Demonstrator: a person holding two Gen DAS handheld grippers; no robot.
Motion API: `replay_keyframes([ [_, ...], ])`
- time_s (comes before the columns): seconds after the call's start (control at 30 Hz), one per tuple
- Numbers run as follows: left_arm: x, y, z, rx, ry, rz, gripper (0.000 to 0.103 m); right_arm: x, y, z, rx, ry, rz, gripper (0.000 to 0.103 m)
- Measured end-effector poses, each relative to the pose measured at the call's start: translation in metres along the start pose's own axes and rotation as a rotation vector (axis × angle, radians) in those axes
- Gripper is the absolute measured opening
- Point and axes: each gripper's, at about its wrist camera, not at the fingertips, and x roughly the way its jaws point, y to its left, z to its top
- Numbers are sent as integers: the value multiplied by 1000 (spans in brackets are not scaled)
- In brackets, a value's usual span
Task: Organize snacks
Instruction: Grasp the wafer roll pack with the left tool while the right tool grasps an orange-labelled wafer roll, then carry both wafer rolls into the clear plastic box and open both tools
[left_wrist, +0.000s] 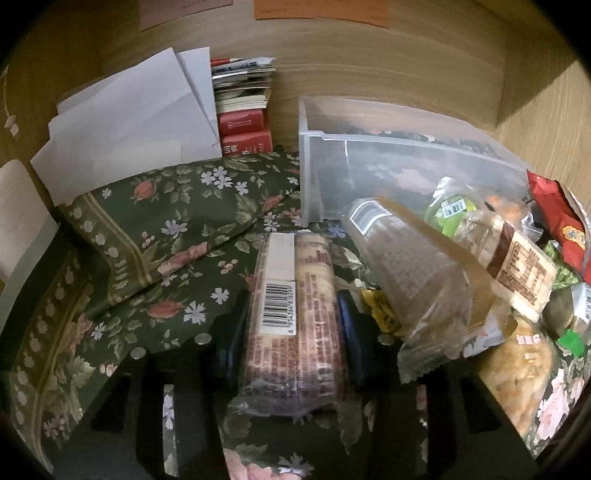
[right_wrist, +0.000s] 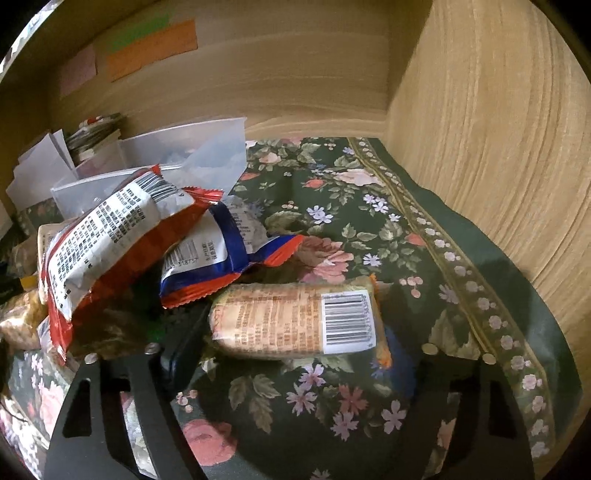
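In the left wrist view a clear-wrapped snack packet (left_wrist: 295, 273) with a white barcode label lies lengthwise on the floral cloth (left_wrist: 155, 229). My left gripper (left_wrist: 291, 321) is shut on it, a blue pad pressing each long side. In the right wrist view a beige snack packet (right_wrist: 280, 321) with a barcode lies crosswise between my right gripper's (right_wrist: 295, 347) fingers. Its two ends touch the pads, and its orange crimped end bends up against the right pad. A clear plastic bin (left_wrist: 369, 166) stands behind the snacks, also visible as the bin (right_wrist: 184, 155).
More snack packets (left_wrist: 480, 240) are piled to the right of the left gripper, a long tan one (left_wrist: 413, 266) leaning closest. A red-and-white packet (right_wrist: 110, 236) and a blue-and-white packet (right_wrist: 214, 254) lie left of the right gripper. White papers (left_wrist: 129, 122) and red boxes (left_wrist: 243, 129) stand at the back. A wooden side wall (right_wrist: 498, 147) closes the right.
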Motion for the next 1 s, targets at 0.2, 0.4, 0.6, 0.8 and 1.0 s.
replay_keyframes([
  [0.2, -10, 10, -2, -27, -8, 12, 45, -12, -9, 4, 5, -37, -44, 77],
  [0.4, -29, 19, 5, -34, -59, 35, 45, -35, -14, 17, 8, -111, -69, 77],
  [0.6, -57, 18, 25, -36, -150, 19, 45, -44, -5, 34, 17, -166, -21, 77],
  [0.8, -73, 8, 50, -25, -221, -23, 45, -52, 16, 59, -24, -228, 38, 77],
  [1.0, -80, -4, 77, -21, -263, -59, 45, -55, 37, 88, -76, -293, 86, 77],
])
